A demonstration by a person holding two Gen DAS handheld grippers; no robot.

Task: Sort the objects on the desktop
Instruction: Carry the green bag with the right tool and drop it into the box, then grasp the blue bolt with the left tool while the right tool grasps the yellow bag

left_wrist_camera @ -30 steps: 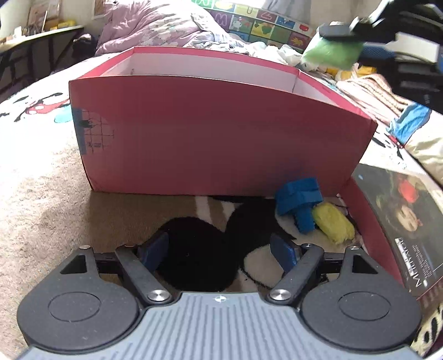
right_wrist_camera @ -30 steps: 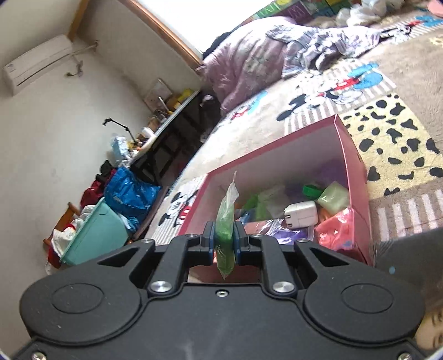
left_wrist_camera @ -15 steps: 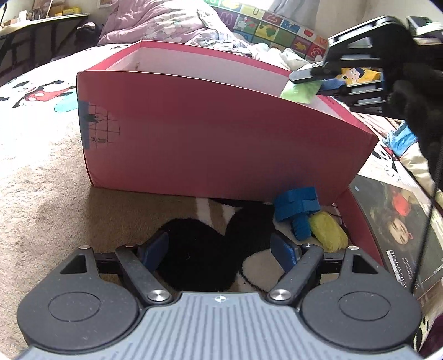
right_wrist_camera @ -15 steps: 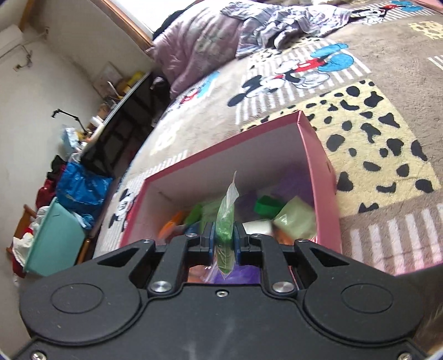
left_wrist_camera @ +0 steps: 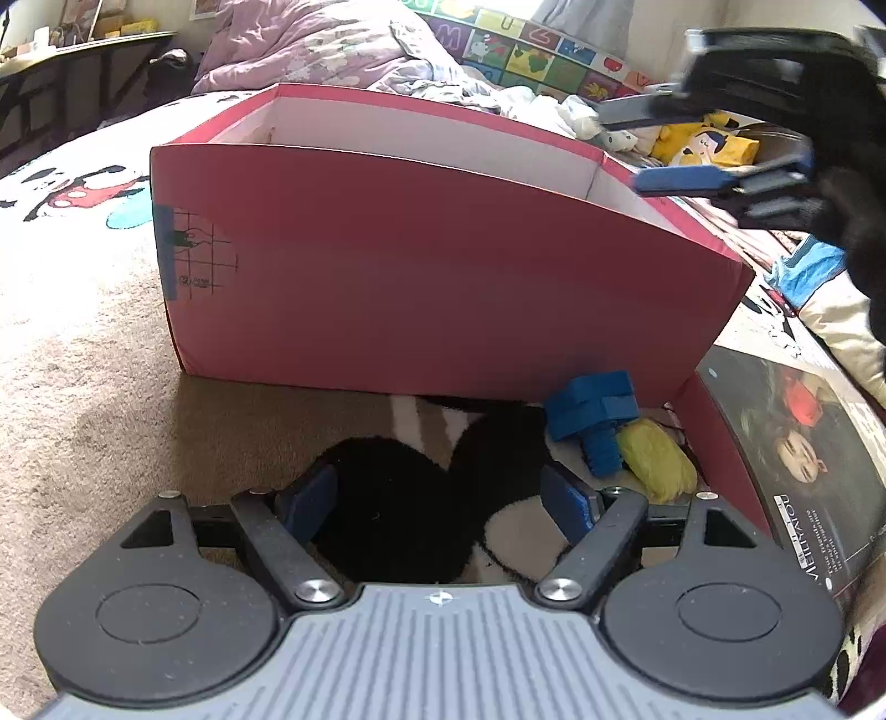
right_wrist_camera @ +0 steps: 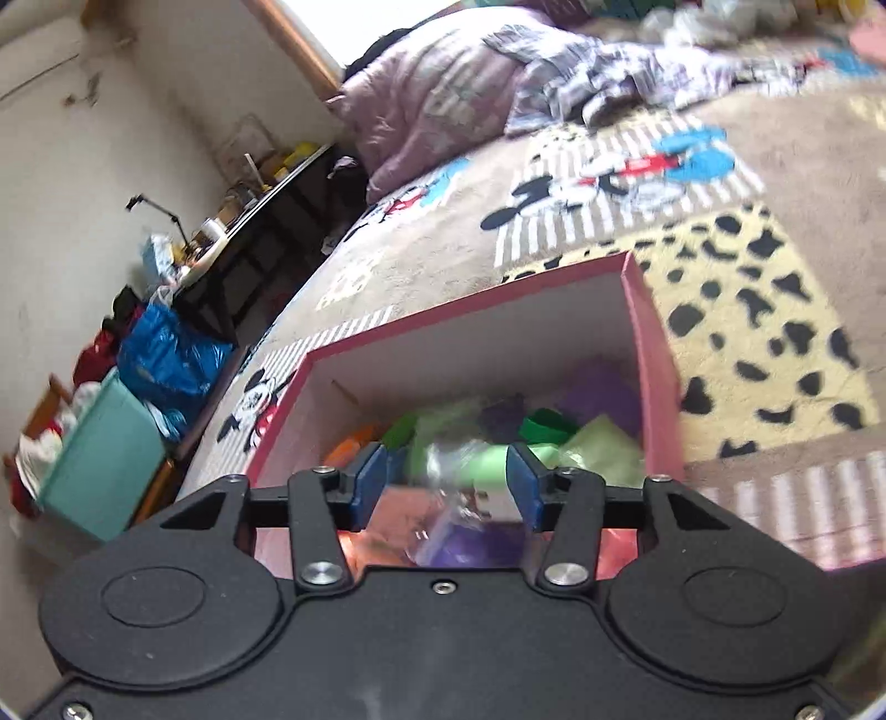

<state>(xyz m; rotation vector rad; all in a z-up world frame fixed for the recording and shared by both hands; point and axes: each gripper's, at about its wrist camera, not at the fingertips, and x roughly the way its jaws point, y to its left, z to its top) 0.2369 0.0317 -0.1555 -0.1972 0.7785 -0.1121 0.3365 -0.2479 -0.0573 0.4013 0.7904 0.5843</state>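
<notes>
A red cardboard box [left_wrist_camera: 421, 277] stands on the carpet; from above its rim [right_wrist_camera: 648, 343] frames several bagged items. My right gripper [right_wrist_camera: 446, 487] is open above the box, and the green bag [right_wrist_camera: 459, 462] lies blurred below, between the fingers. The right gripper also shows in the left wrist view [left_wrist_camera: 648, 141], open over the box's right end. My left gripper [left_wrist_camera: 443, 504] is open and empty, low over the carpet. A blue plastic bolt [left_wrist_camera: 592, 415] and a yellow lump [left_wrist_camera: 656, 465] lie just ahead to its right.
A book with a dark cover [left_wrist_camera: 808, 459] lies to the right on a red lid. A purple quilt [left_wrist_camera: 310, 50] and clothes lie behind the box. A black desk [right_wrist_camera: 249, 243], a blue bag [right_wrist_camera: 160, 360] and a teal bin [right_wrist_camera: 105, 459] stand by the wall.
My right gripper has opened and let go of the green bag, which drops into the box. The left gripper has stayed open and edged closer to the box.
</notes>
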